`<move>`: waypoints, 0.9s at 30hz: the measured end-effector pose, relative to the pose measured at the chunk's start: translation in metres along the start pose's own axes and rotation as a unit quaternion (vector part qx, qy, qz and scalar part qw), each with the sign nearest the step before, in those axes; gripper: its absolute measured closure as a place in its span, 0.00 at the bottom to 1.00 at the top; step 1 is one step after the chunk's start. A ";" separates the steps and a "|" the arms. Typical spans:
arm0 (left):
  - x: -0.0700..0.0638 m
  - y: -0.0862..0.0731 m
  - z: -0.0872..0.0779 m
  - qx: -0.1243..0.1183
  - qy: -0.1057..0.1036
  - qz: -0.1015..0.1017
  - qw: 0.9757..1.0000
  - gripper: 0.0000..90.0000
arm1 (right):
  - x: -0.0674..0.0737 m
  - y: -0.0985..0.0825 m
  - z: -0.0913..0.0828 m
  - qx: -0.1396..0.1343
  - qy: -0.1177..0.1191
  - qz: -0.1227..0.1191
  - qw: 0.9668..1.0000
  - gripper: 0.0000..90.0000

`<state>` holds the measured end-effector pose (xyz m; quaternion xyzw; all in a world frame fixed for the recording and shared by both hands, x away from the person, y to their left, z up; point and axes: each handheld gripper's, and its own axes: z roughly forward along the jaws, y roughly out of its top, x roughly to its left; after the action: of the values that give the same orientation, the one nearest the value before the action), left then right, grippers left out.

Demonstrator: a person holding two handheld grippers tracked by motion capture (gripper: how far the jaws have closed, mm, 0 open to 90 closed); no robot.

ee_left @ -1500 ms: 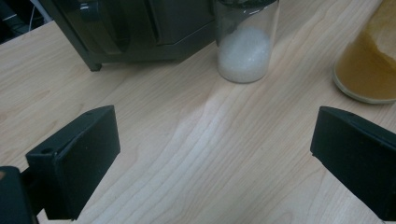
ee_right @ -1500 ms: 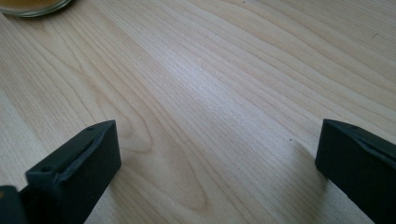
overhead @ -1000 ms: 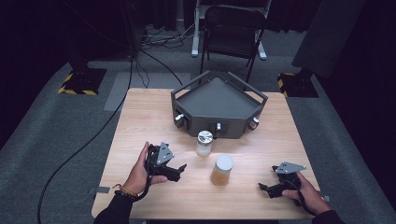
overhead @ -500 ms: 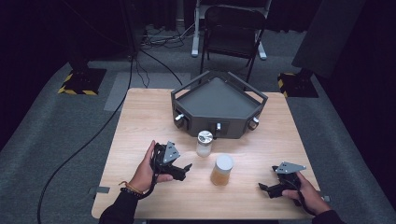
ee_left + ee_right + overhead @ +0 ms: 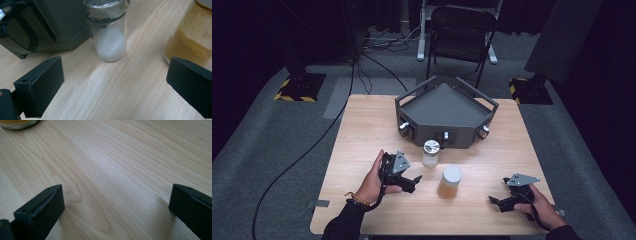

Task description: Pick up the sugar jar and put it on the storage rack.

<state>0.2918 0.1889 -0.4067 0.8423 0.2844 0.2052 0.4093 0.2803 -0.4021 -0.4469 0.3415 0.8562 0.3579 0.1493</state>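
Standing glass jar of white powder

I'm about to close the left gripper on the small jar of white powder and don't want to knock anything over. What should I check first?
1. Left gripper open wide: ok.
2. Small jar upright, lid on: ok.
3. Jar between the jaws: not ok, it stands ahead of them.
4. Amber jar clear of the jaw on its side: cannot tell, it looks close.
5. Grey tray right behind the small jar, room to push in: cannot tell.
6. Right gripper open, apart from both jars: ok.
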 end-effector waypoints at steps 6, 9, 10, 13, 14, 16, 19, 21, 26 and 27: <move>0.001 0.001 0.003 0.002 0.000 0.000 1.000 0.01 | 0.000 0.000 0.000 0.000 0.000 0.000 1.000 0.00; 0.002 0.002 0.005 0.003 -0.001 -0.001 1.000 0.01 | 0.000 0.000 0.000 0.000 0.000 0.000 1.000 0.00; 0.002 0.002 0.005 0.003 -0.001 -0.002 1.000 0.01 | 0.000 0.000 0.000 0.000 0.000 0.000 1.000 0.00; 0.003 0.003 0.007 0.003 -0.001 0.000 1.000 0.01 | 0.000 0.000 0.000 0.000 0.000 0.000 1.000 0.00; 0.003 0.004 0.008 0.004 -0.002 -0.001 1.000 0.01 | 0.000 0.000 0.000 0.000 0.000 0.000 1.000 0.00; 0.004 0.004 0.010 0.003 -0.002 -0.002 1.000 0.01 | 0.000 0.000 0.000 0.000 0.000 0.000 1.000 0.00; 0.004 0.005 0.012 0.006 -0.003 0.000 1.000 0.01 | 0.000 0.000 0.000 0.000 0.000 0.000 1.000 0.00; 0.005 0.006 0.014 0.006 -0.004 -0.001 1.000 0.01 | 0.000 0.000 0.000 0.000 0.000 0.000 1.000 0.00; 0.005 0.008 0.018 0.008 -0.004 0.000 1.000 0.01 | 0.000 0.000 0.000 0.000 0.000 0.000 1.000 0.00; 0.005 0.008 0.019 0.008 -0.003 0.000 1.000 0.01 | 0.000 0.000 0.000 0.000 0.000 0.000 1.000 0.00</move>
<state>0.3089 0.1774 -0.4108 0.8463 0.2849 0.2000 0.4032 0.2803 -0.4021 -0.4469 0.3415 0.8562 0.3579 0.1492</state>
